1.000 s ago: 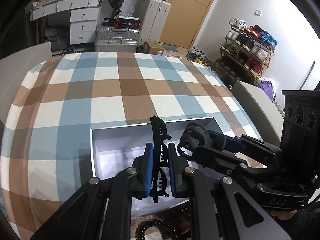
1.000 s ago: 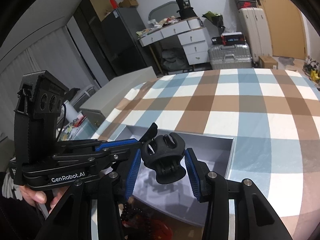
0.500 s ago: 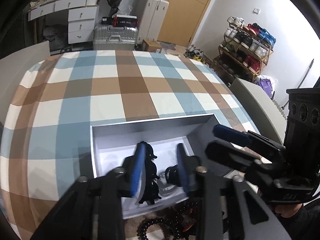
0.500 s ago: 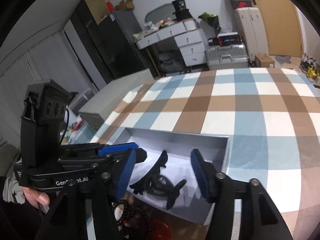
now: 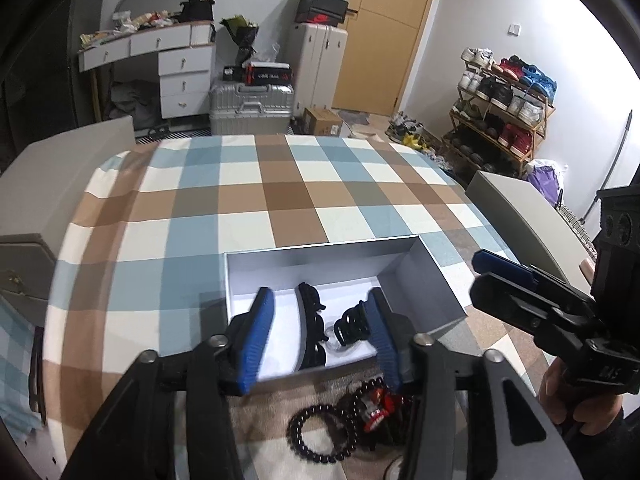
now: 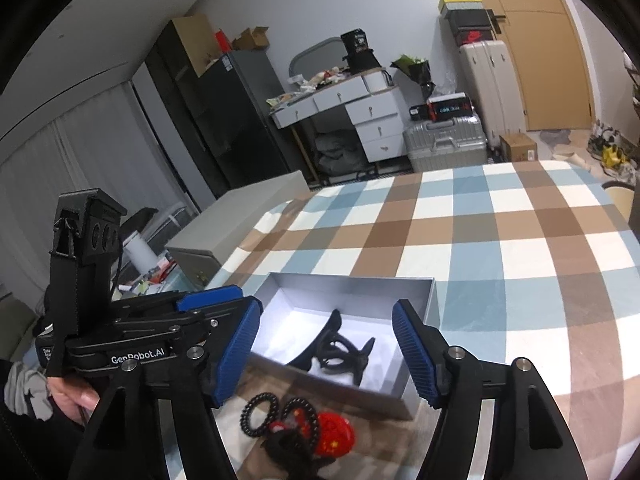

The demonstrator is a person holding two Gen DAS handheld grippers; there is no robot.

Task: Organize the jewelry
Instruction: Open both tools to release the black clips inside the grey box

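Checked blue, brown and white cloth covers the tabletop [image 5: 280, 200]. Two black plastic hair clips [image 6: 332, 350] lie in the open grey cardboard box [image 6: 434, 292] near its front edge. Left claw [image 5: 320, 332] and right claw [image 6: 326, 346] are opening, nothing pinched; both should be lifted clear before the black bead bracelets [image 6: 260, 412] are approached.

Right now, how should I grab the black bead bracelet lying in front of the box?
Probably pinch one side of the black bead bracelet, on its bare left arc, coming straight down from above. It lies flat as an open ring on the tablecloth, and its right side crowds against the red charm.
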